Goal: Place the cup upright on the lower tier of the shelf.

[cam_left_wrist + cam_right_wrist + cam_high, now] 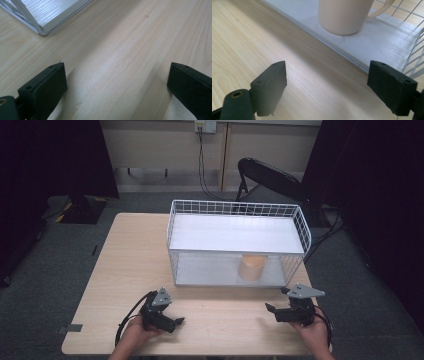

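While jaws gape, mug (344, 15) just beyond right hand-held gripper (327, 85).

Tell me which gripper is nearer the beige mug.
Right. The right gripper sits just in front of the mug; the left gripper is farther off, toward its front-left.

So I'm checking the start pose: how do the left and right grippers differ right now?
The left gripper lies near the wire shelf rack's left front corner, far from the beige mug; the right gripper sits by the rack's right end, with the mug on the lower shelf close ahead. The left gripper points right, the right gripper points left. Both are open, empty and low over the wooden table.
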A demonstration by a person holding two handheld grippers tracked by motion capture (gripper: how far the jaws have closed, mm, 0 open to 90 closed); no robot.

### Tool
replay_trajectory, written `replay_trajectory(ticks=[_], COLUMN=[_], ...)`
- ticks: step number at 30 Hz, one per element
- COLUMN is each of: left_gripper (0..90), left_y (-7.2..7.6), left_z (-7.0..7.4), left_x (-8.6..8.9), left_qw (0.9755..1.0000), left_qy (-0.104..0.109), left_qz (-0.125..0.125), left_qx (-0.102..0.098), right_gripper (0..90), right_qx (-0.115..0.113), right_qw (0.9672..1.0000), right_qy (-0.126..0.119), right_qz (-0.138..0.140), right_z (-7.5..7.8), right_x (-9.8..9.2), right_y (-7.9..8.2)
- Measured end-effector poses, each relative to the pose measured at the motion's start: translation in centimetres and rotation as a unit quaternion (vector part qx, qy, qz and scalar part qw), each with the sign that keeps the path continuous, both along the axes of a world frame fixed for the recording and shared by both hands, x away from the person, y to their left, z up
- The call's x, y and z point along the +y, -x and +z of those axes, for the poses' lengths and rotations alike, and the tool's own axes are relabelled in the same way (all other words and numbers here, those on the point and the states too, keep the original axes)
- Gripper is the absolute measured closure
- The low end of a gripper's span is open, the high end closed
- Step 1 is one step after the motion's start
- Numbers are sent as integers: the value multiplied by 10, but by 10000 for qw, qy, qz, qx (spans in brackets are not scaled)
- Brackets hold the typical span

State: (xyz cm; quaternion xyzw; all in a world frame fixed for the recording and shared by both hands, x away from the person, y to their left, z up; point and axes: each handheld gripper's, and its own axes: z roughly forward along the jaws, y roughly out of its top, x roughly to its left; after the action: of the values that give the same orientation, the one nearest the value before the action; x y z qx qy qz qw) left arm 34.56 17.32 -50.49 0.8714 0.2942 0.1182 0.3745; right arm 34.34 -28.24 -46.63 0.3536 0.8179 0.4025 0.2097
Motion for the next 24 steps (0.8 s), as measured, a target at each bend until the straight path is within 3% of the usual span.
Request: replay_trajectory(ticks=[24], left_gripper=[20], left_y=[0], left_z=[0], left_x=[0], left_qw=[10000], left_qy=[2], left_qz=[3], left_qx=[-1], right_gripper=[154], right_qx=[130], right_qw=[9998], right_qy=[159], right_qz=[26], right_z=[-18], right_x=[-21], right_y=[10])
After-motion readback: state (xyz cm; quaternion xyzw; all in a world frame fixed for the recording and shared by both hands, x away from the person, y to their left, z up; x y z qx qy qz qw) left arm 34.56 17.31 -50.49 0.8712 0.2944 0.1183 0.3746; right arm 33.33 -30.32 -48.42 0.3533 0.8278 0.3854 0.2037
